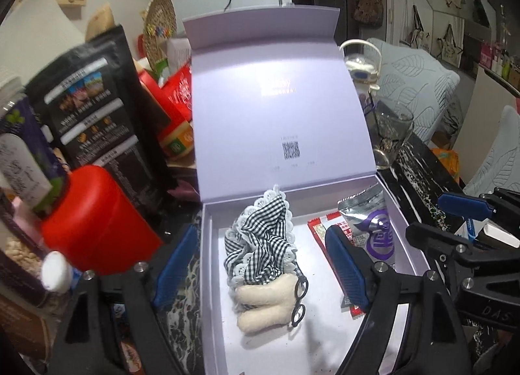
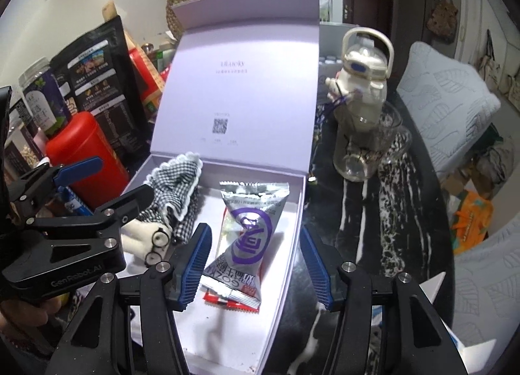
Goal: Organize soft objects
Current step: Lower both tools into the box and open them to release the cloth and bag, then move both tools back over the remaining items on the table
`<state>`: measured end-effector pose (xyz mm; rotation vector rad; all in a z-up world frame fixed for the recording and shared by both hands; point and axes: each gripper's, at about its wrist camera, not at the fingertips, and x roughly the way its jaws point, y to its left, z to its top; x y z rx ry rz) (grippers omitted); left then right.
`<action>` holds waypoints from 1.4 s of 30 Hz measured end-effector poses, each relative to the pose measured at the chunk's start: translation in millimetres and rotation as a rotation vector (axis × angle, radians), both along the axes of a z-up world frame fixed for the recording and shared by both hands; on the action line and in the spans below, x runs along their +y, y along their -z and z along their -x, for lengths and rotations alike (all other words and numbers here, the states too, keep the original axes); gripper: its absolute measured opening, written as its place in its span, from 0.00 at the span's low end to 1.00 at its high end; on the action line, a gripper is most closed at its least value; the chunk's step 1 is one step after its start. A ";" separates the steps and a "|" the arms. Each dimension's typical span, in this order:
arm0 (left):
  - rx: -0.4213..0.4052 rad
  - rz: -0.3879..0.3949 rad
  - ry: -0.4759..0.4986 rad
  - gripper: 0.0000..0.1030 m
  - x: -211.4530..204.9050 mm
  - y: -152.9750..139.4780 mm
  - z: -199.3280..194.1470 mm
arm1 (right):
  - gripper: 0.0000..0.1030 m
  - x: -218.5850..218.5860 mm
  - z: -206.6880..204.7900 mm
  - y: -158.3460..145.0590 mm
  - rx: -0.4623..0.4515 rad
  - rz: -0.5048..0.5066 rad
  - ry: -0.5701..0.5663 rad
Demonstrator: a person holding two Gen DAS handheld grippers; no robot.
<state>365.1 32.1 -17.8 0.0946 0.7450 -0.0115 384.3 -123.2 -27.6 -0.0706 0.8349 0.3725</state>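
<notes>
Doll (image 1: 263, 264) in gingham, soft and light, lies in the lilac box (image 1: 409, 238); best pinched at its stuffed body. Left tool (image 1: 260, 264) and right tool (image 2: 253, 264) hang released, gripping nothing.

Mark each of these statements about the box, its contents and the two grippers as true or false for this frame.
1. The lilac box has its lid standing open. True.
2. The stuffed toy in checked cloth is clamped in the left gripper. False: the toy lies on the box floor between open jaws, and neither pad touches it.
3. A silver snack packet lies in the box on the side opposite the toy. True.
4. The right gripper is shut on the packet. False: its jaws stand open, one pad inside the box and one beyond its wall.
5. The glass cup stands inside the box. False: it stands on the dark table beside the box.
</notes>
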 end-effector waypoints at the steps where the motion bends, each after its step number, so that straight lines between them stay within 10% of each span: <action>1: -0.010 0.004 0.002 0.79 0.2 -3.1 3.8 | 0.55 -1.0 2.6 -3.7 -0.011 -0.003 0.001; 23: -0.228 0.029 0.034 0.79 0.1 -81.1 144.4 | 0.64 -15.7 134.0 -77.8 -0.217 -0.048 0.004; 42: -0.257 0.039 0.087 0.79 -11.5 -84.3 268.0 | 0.66 -33.1 264.9 -77.6 -0.251 -0.066 0.013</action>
